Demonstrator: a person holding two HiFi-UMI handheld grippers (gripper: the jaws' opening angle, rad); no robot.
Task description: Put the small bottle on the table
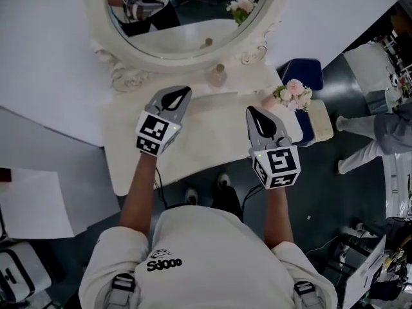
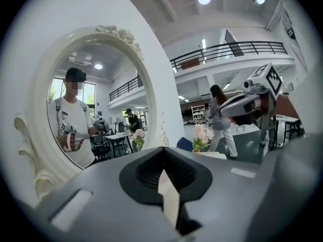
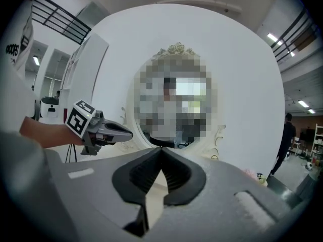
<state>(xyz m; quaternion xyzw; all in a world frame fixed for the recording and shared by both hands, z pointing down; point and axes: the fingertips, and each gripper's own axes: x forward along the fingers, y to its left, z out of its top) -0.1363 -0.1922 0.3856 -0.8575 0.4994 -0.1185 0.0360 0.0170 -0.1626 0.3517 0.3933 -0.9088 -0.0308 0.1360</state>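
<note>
A small pale pink bottle [image 1: 218, 75] with a round cap stands upright on the white vanity table [image 1: 206, 143], close to the foot of the oval mirror [image 1: 257, 28]. My left gripper [image 1: 186, 89] hovers over the table, left of and nearer me than the bottle, apart from it, its jaws shut with nothing between them. My right gripper [image 1: 250, 110] is to the right of and nearer than the bottle, also shut and empty. In the left gripper view the left gripper [image 2: 163, 148] points between mirror and flowers. The right gripper [image 3: 161, 148] faces the mirror. Neither gripper view shows the bottle.
A pot of pink flowers [image 1: 294, 94] stands at the table's right end. A blue stool [image 1: 302, 74] sits beyond it. A person [image 1: 376, 140] walks on the floor at the right. White boards [image 1: 38, 56] stand behind the mirror, and white sheets [image 1: 32, 205] lie left.
</note>
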